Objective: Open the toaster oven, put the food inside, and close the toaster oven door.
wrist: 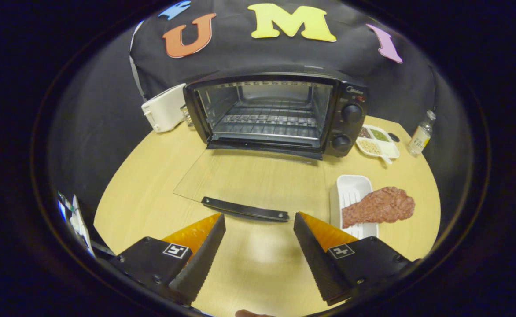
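The oven [275,115] stands at the table's [152,193] far edge with its door [249,185] already down flat, so opening is done. The meat [379,207] still lies on the tray [350,189] near the right edge. The gripper [258,233] hangs wide and empty just short of the door handle [245,209]. Loading and closing remain. The tray's near end is hidden behind the right finger.

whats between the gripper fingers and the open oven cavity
In the gripper view, the toaster oven has its glass door folded flat on the table, black handle just ahead of the open gripper. Nothing else.
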### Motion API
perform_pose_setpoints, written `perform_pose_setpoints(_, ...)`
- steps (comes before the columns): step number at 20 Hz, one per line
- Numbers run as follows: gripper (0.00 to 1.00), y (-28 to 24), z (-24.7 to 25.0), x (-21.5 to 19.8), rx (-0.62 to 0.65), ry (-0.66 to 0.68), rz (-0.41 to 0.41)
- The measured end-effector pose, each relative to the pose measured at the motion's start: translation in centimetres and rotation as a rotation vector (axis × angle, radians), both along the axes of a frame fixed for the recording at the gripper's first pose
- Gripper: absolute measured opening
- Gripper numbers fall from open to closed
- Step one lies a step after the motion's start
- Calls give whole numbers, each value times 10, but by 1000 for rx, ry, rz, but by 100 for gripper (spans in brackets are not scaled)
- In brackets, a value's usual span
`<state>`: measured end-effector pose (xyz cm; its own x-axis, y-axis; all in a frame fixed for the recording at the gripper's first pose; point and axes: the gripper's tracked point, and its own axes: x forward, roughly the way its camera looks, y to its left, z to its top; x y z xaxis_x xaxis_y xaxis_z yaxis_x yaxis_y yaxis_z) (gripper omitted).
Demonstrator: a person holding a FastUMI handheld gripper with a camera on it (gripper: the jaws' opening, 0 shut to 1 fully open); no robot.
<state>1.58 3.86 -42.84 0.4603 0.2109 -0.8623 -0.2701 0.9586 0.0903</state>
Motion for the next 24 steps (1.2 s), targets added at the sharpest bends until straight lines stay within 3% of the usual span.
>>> perform_pose_setpoints(8, 95, -103, 52, 17, 116, 25, -47)
perform_pose_setpoints(12, 94, -156, 52, 27, 111, 51, -86)
perform_pose_setpoints(16, 89, -177, 38, 37, 170, 98, -92)
perform_pose_setpoints(24, 71, -178, -9, 44, 361, 281, -93)
